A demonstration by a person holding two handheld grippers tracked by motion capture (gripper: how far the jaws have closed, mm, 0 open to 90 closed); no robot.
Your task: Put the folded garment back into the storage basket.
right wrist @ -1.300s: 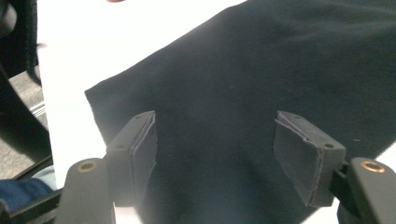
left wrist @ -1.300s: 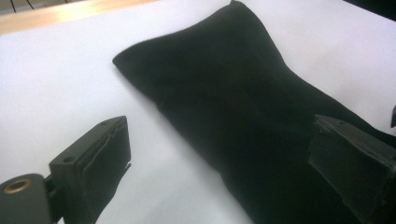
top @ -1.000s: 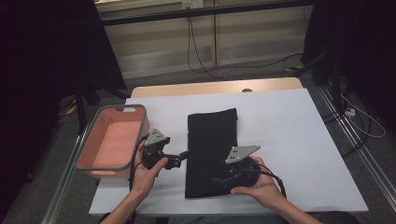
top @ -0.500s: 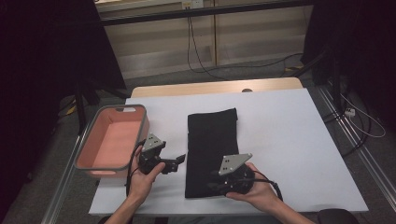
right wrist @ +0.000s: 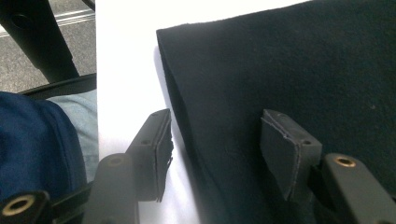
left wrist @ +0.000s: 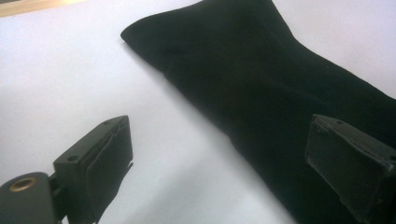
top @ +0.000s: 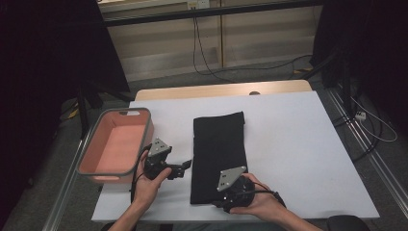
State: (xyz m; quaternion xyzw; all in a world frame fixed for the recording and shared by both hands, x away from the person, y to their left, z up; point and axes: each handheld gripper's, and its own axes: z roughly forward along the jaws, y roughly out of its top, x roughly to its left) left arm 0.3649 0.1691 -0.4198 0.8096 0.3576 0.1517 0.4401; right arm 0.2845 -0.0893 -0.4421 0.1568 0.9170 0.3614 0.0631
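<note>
A black folded cloth [top: 219, 144] lies lengthwise in the middle of the white table [top: 298, 144]. My left gripper [top: 185, 167] is held level at the cloth's left edge and stands open. In the left gripper view one jaw is over bare table and the other over the cloth [left wrist: 261, 79], with the gripper [left wrist: 219, 172] wide apart. My right gripper [top: 222, 201] is at the cloth's near edge. Its jaws have just been opening, and the gripper [right wrist: 217, 154] straddles the cloth's edge [right wrist: 289, 70] without the pads pressing on it.
A pink bin with a grey rim [top: 91, 154] sits at the table's left side, close to my left hand. A wooden strip [top: 221, 90] runs along the far edge. Cables lie on the floor beyond and to the right.
My right hand has moved toward the near edge of the cloth and a little left, sinking slightly. My left hand has stayed where it was.
</note>
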